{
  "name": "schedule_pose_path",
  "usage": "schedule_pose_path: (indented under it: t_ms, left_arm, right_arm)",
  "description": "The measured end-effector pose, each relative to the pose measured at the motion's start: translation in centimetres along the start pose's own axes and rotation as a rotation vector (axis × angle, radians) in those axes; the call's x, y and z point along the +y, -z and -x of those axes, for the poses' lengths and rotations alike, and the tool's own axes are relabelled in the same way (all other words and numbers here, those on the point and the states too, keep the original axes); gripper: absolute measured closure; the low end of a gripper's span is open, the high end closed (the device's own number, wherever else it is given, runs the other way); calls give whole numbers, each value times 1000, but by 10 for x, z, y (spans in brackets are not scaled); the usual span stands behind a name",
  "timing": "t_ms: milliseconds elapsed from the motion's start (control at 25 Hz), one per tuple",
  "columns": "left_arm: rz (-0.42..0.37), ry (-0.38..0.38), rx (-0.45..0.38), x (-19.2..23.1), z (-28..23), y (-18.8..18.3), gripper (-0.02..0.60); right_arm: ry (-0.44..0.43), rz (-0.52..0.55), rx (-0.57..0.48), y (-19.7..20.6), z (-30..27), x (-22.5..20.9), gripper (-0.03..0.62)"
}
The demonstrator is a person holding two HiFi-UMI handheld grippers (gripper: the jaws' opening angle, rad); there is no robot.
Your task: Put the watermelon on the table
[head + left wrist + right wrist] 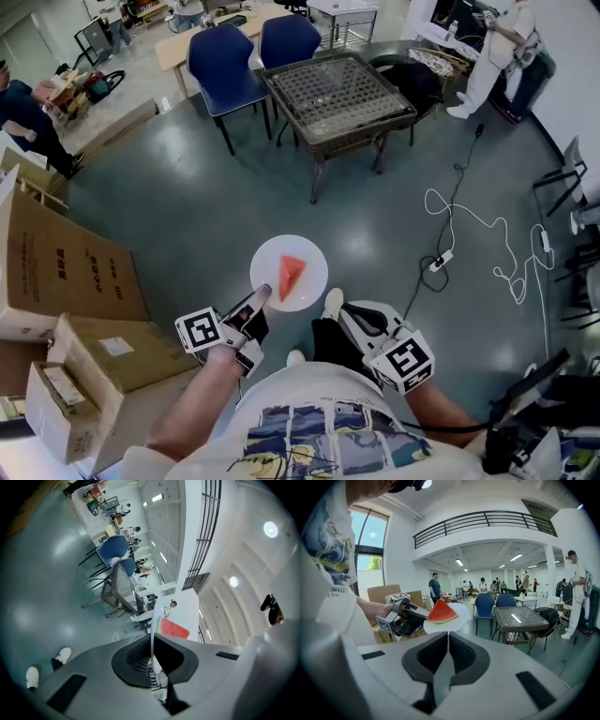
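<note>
A red watermelon wedge (292, 276) lies on a round white plate (314, 258) held over the grey floor. My left gripper (261, 298) is shut on the plate's near rim. In the left gripper view the plate (152, 634) runs edge-on between the pads, with the wedge (174, 629) beyond. In the right gripper view the wedge (442, 612) sits level on the plate (459, 616), held by the left gripper (407, 617). My right gripper (354, 314) stays to the plate's right, apart from it; its jaws (447, 641) are shut with nothing between them. The dark wicker table (337, 89) stands some way ahead.
Two blue chairs (225, 61) stand behind the table. Cardboard boxes (66, 281) are stacked at the left. A white cable and power strip (441, 262) lie on the floor at the right. People stand at the room's far side and right.
</note>
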State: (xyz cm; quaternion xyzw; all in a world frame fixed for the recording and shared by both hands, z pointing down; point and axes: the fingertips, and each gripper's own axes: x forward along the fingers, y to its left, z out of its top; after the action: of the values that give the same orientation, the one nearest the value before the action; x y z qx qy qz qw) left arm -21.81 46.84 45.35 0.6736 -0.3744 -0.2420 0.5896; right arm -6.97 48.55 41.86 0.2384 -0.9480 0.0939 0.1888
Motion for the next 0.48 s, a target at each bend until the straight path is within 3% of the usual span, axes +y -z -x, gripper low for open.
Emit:
schedule_pose_path:
  t_ms: [280,480]
  left_arm:
    - [14,15,20,-10,-121,-52,566]
    - [-32,15,32,-24,-209,-91,566]
  right_arm:
    - [7,8,-8,-29,-26,-134,582]
    - [28,25,-9,-44,-33,-226,576]
